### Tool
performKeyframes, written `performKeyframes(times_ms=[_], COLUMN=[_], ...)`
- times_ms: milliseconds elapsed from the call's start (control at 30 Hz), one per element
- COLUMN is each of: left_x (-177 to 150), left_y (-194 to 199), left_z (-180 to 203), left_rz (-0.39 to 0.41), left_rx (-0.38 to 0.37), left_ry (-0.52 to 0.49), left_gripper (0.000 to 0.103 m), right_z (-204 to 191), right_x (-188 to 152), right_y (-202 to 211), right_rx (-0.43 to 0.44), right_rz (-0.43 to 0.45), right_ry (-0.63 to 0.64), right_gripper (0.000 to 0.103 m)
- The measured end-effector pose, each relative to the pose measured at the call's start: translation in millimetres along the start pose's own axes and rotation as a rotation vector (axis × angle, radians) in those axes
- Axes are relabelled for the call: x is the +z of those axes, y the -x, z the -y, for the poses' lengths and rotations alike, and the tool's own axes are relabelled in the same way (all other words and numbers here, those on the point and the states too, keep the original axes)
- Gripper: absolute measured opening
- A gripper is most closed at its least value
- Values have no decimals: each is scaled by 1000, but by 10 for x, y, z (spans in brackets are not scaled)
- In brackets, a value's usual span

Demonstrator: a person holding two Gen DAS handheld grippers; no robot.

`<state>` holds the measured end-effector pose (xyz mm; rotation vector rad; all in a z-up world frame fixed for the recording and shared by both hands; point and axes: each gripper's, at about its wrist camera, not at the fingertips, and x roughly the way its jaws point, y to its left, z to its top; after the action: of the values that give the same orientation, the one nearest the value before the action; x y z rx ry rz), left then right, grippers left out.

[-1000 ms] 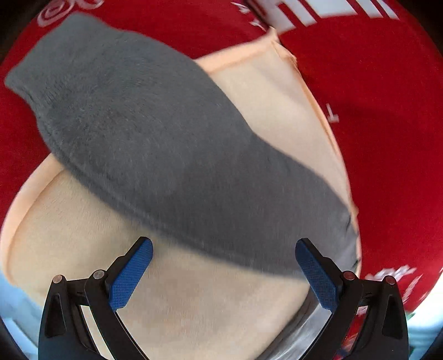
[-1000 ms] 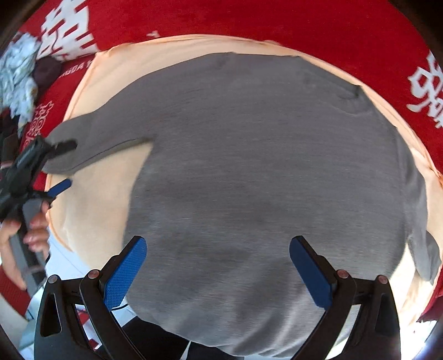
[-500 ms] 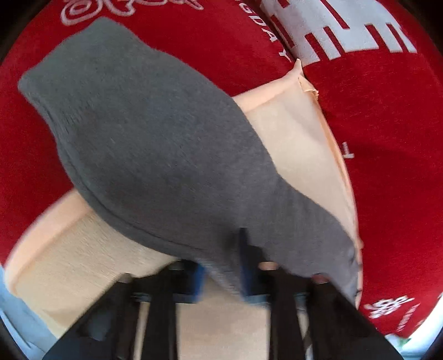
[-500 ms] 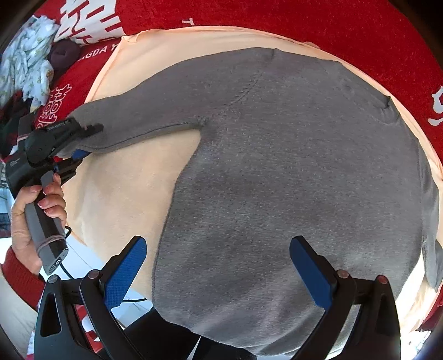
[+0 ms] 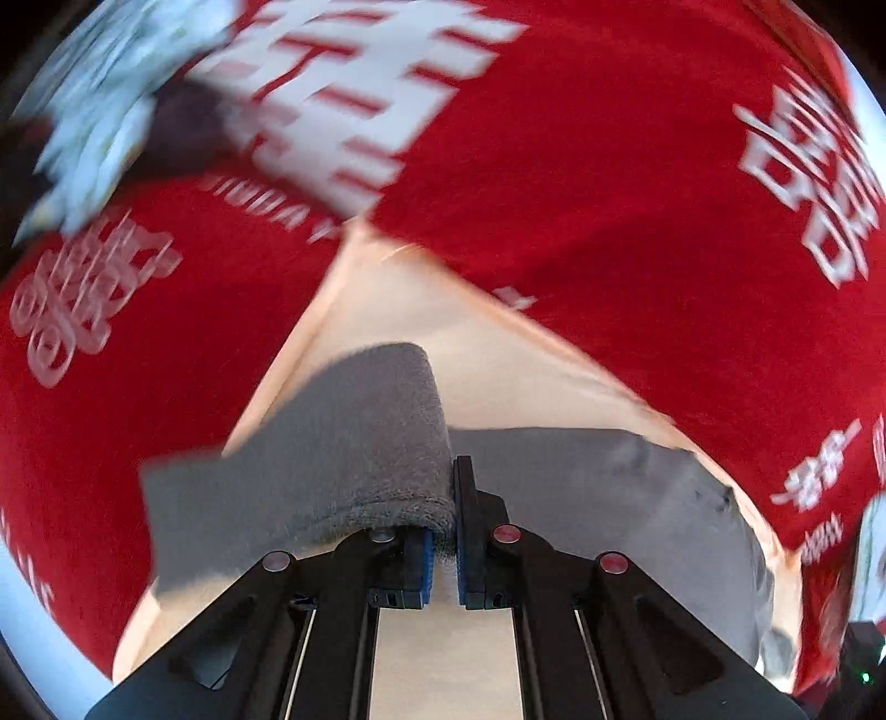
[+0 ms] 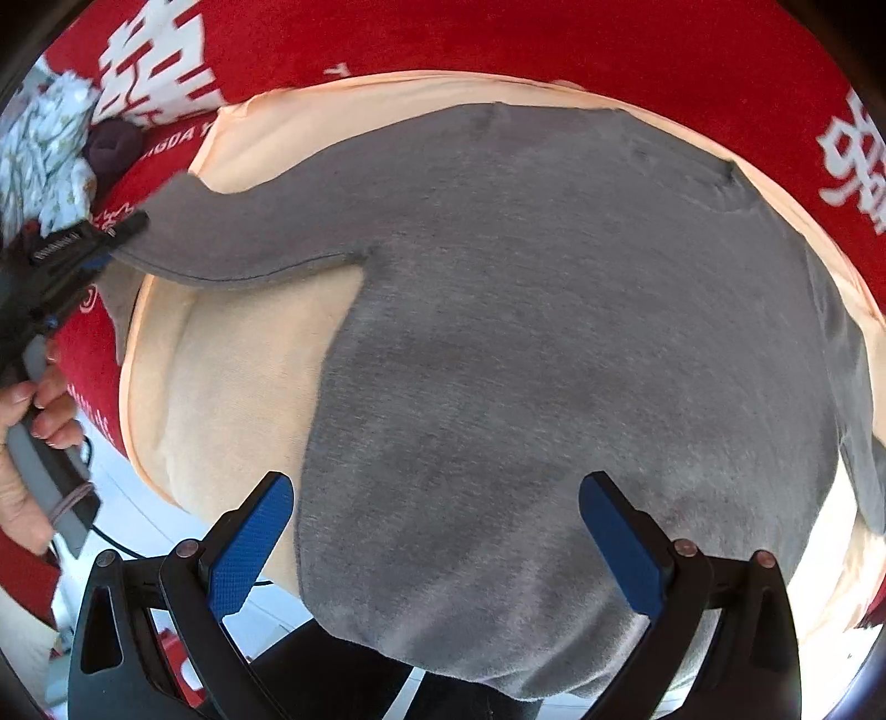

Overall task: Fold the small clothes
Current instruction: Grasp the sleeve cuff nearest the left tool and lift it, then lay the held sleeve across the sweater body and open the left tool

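Observation:
A small grey long-sleeved sweater (image 6: 554,360) lies spread flat on a peach mat (image 6: 232,376) over a red printed cloth (image 6: 609,39). My left gripper (image 5: 441,540) is shut on the left sleeve (image 5: 354,454) of the sweater, which drapes over its left finger and is raised off the mat. From the right wrist view the left gripper (image 6: 105,243) holds the sleeve end (image 6: 238,232) at the far left. My right gripper (image 6: 437,537) is open and empty, hovering above the sweater's lower hem.
A pile of white flowered and dark clothes (image 6: 50,149) lies at the back left on the red cloth; it also shows in the left wrist view (image 5: 111,99). The peach mat's near edge hangs over a white floor (image 6: 127,498).
My left gripper closed on the grey sleeve and lifted it, swinging its view toward the mat's far corner. My right gripper stayed open over the hem, its view drifting slightly.

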<state>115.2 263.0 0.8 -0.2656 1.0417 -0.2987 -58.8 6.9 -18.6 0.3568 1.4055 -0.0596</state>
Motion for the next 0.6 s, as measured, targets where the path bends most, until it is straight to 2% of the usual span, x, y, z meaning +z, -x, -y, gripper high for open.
performKeyframes(times_ms=[100,267,467,600], left_x=[25,-79,-539,-907], left_y=[62,31,-342,-708], left_z=[434,1368,2500,2956], left_rz=[17,16,-79,-172], left_rx=[-48,-147,-225,-221], left_ry=[-85,-247,-414,-507], left_gripper=[7,7,7,7], right_z=[230,761,1483,1955], right_x=[-32,-76,-198,-315], right_y=[77,199,281,258], right_rx=[7,7,-5,-27], right_rz=[13,39,48,36], right_ry=[-39,-121,-244,-309], right_gripper=[103,103,103,103])
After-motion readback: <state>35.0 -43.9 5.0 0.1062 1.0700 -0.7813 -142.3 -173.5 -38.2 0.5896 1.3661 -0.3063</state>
